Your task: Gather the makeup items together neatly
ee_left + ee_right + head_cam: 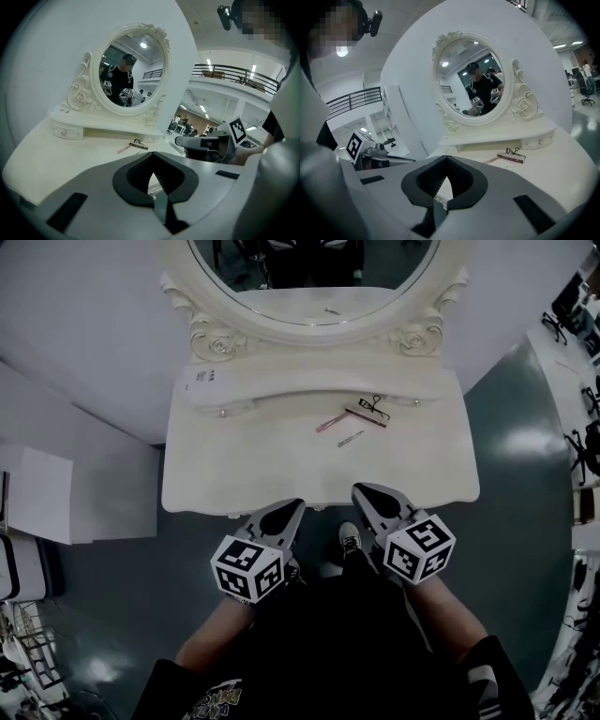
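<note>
Several makeup items lie at the back right of the white vanity table [234, 474]: a pink pencil [331, 422], a dark slim stick [366, 416], a black eyelash curler [374, 406] and a small silver piece [351, 438]. They are close together but lie at different angles. My left gripper [291, 512] and right gripper [367, 495] hover side by side over the table's front edge, well short of the items. Both are shut with nothing between the jaws. The left gripper view shows the pencil [124, 148] and stick [139, 146]; the right gripper view shows the stick [510, 158] and curler [514, 152].
An ornate oval mirror [314, 277] stands at the back on a raised shelf [281, 381] with small drawers. A white wall runs behind, a white cabinet [56, 493] stands left, and dark floor [516, 446] lies right. The person's legs and shoe [350, 540] are below the table's front edge.
</note>
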Tool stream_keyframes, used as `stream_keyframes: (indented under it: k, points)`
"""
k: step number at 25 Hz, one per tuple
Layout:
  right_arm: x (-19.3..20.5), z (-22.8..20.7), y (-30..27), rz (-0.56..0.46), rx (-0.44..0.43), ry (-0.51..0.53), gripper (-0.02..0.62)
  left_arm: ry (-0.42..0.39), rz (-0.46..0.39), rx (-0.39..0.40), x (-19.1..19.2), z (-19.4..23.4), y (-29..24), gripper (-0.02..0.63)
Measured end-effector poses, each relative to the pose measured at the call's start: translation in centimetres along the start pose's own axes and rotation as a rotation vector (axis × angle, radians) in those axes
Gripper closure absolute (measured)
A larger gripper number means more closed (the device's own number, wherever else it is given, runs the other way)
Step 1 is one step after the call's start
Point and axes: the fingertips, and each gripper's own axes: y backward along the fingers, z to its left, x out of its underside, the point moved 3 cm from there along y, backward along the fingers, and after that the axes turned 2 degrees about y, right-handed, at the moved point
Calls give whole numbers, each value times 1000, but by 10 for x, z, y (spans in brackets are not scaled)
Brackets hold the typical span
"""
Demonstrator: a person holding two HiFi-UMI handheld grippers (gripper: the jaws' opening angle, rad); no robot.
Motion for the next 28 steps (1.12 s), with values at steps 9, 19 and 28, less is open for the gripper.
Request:
stream_keyframes:
  k: [9, 19, 28]
  points:
    - [-5, -43, -13, 54, -55, 113, 566, 0, -17, -53, -2, -6, -35, 598]
    - [-1, -90, -34, 166, -147, 230, 566, 71, -36, -136, 6, -5, -71, 598]
    - [11, -128, -70, 264, -229, 363, 563, 137, -39, -217, 16, 2, -93, 598]
